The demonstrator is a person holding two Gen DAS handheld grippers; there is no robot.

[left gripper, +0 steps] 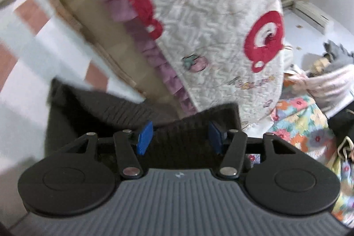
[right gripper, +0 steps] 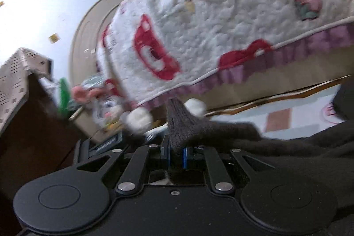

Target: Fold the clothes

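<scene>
While the quilted bedspread [left gripper: 212,21], white with red appliqué shapes and a purple ruffled hem, fills the upper part of both views, each view adds something that the other lacks. Seen from the left wrist, the left gripper [left gripper: 179,137] is released: its blue pads [left gripper: 145,137] stand well apart, and the dark brown knitted garment [left gripper: 124,112] lies below the bedspread's hem, passing under and between them, with neither pad seen pressing on it. A floral fabric [left gripper: 303,123] is shown only here, just beside the bedspread's lower right corner, with a heap of mixed clothes [left gripper: 331,72] above it. A pale checked floor [left gripper: 33,72] in white and reddish squares is seen to the left of the ruffle.

Seen from the right wrist, the right gripper [right gripper: 177,154] is clenched on a bunched corner of the same dark knitted garment [right gripper: 179,123], which rises in a peak between the closed jaws just below the bedspread's [right gripper: 221,14] ruffle and trails off to the right. Only this view shows a plush toy [right gripper: 106,107] with white paws left of the ruffle, and a perforated beige panel [right gripper: 15,76] further left.
</scene>
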